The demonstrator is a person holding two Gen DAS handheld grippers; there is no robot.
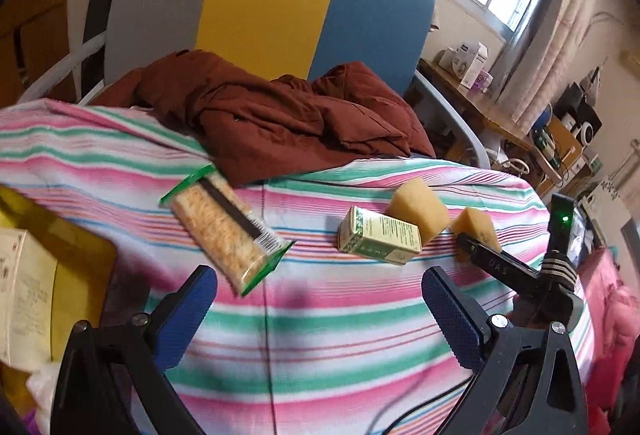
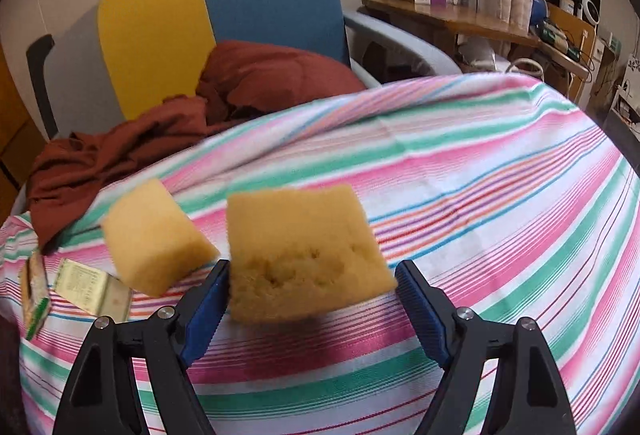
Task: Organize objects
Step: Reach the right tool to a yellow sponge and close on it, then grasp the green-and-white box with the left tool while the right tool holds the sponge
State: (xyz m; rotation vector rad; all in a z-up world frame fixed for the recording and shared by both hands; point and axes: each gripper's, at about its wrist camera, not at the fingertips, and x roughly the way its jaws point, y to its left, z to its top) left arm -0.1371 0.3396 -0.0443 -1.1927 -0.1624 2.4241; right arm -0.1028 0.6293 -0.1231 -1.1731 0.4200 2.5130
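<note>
The right gripper (image 2: 312, 283) stands spread, with a yellow sponge (image 2: 300, 251) lying between its blue pads. The left pad sits right at the sponge's edge and the right pad near its lower right corner. Whether either presses is hard to tell; the sponge does not look squeezed, so I judge it free on the striped cloth (image 2: 480, 195). It fills the centre of the right wrist view, broad side facing the camera, its longer side running across the gap. A second sponge (image 2: 156, 239) lies just to its left, apart from it, with a small green box (image 2: 94, 289) at lower left.

The left gripper (image 1: 320, 299) is also spread and empty, over bare cloth. A snack packet (image 1: 226, 229) lies above its left pad, long axis slanting from upper left to lower right.
</note>
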